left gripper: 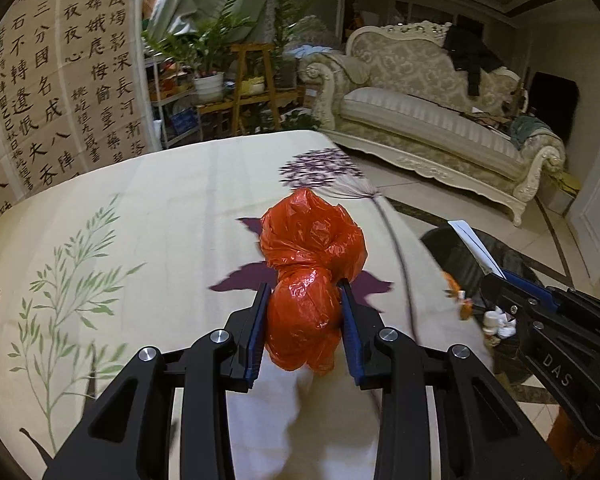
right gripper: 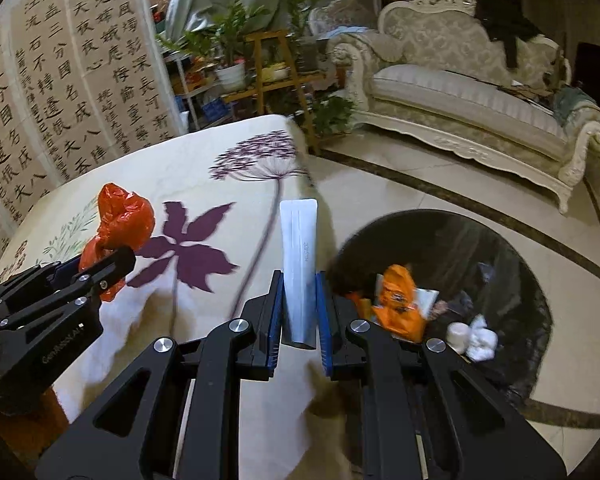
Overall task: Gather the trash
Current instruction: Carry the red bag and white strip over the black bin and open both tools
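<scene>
Gripping a crumpled orange plastic bag [left gripper: 312, 276], the left gripper [left gripper: 306, 300] is seen with its blue pads pressed into the bag's lower bulge, narrowly parted; the glossy, wrinkled bag is being held above the flowered tablecloth [left gripper: 140, 208]. A flat white tube [right gripper: 299, 264], creased along its length and carrying a line of small print too small to read, is being held upright between the nearly closed pads of the right gripper [right gripper: 299, 300], above the table's edge.

One bag and one tube are being counted, along with two grippers. One black-lined bin [right gripper: 500, 240] is standing on the tiled floor [right gripper: 420, 184] beside the table; inside it are being noted one orange wrapper [right gripper: 400, 304], one white cup-like item [right gripper: 458, 338] and one white wad [right gripper: 482, 340].

The bin's contents are shown openly in the right wrist view, whereas only its rim and a few scraps are visible in the left wrist view. Each gripper is also appearing at the edge of the other's view.
</scene>
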{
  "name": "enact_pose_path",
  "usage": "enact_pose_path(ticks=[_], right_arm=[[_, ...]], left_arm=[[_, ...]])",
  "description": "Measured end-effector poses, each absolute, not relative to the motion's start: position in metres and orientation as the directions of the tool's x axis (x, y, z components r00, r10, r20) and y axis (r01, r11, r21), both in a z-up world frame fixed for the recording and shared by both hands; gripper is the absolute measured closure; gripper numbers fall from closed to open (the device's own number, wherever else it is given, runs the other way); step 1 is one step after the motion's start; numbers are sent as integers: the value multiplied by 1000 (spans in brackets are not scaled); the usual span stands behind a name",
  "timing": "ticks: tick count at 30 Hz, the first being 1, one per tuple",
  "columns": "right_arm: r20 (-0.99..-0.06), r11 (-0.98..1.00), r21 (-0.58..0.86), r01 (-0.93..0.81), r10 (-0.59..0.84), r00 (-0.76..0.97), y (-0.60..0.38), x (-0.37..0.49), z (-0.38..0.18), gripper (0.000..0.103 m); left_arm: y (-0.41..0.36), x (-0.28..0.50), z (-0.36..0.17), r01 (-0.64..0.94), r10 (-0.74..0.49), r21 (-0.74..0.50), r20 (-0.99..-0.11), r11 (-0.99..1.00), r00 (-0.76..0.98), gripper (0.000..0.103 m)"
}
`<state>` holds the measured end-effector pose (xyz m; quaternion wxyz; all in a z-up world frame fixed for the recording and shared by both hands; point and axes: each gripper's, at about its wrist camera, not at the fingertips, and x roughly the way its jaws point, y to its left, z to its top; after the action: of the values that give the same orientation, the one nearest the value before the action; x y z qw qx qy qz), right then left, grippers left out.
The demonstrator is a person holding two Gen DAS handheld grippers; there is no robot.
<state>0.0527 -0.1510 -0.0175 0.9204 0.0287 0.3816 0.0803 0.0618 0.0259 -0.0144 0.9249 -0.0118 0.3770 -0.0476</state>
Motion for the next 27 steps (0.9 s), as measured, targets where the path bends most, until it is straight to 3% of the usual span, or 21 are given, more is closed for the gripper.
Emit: enact_pose_path(ticks=[12,27], right_arm=[[-687,997,68,41,18,726,-214,39,-22,87],[-698,988,75,133,-43,715,-250,62,-39,87]], left_arm=[[-41,61,-15,217,-185,-35,-669,975,720,69],[-105,93,-27,288,-193,31,-674,957,713,69]])
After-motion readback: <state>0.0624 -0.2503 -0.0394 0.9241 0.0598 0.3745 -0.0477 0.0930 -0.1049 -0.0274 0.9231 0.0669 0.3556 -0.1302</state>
